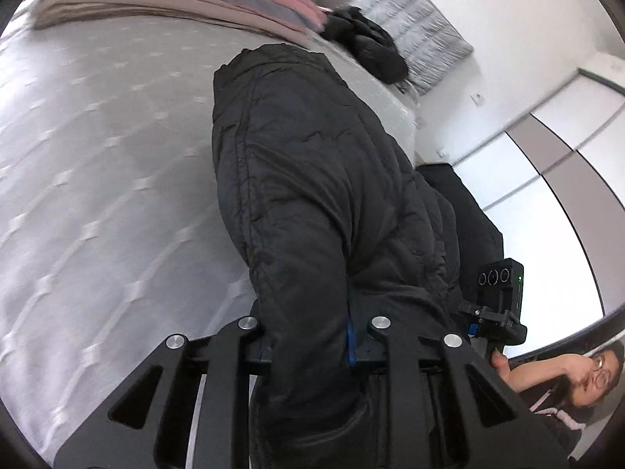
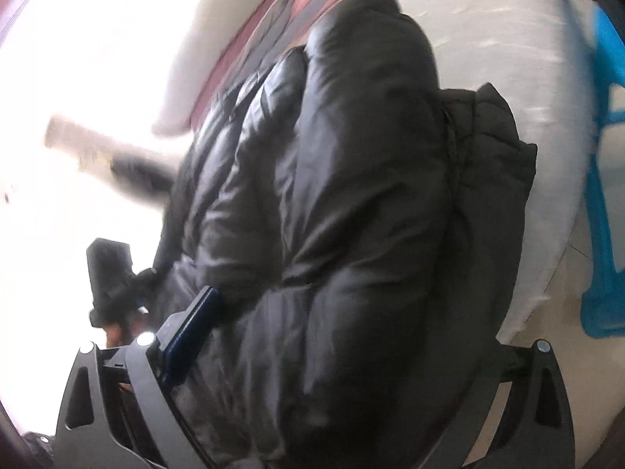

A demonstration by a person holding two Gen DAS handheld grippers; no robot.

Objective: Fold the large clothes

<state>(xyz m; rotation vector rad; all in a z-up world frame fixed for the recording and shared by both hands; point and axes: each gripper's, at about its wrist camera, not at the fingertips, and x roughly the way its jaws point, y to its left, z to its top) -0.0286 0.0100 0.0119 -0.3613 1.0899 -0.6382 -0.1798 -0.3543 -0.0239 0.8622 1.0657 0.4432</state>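
Observation:
A black puffer jacket (image 1: 312,179) hangs lifted above the pale grey bed (image 1: 97,156). My left gripper (image 1: 308,346) is shut on a thick fold of it; the cloth fills the gap between the blue pads. In the right wrist view the same jacket (image 2: 351,195) bulges between the widely spread fingers of my right gripper (image 2: 351,336), which holds the padded bulk. The left blue pad (image 2: 191,324) shows; the right finger is hidden behind cloth. The right gripper also appears in the left wrist view (image 1: 500,305), and the left gripper in the right wrist view (image 2: 113,281).
A stack of folded beige, grey and pink clothes (image 1: 175,4) lies at the far end of the bed, with another black garment (image 1: 367,47) beside it. A person (image 1: 586,379) sits at the right. A blue object (image 2: 605,195) stands beside the bed.

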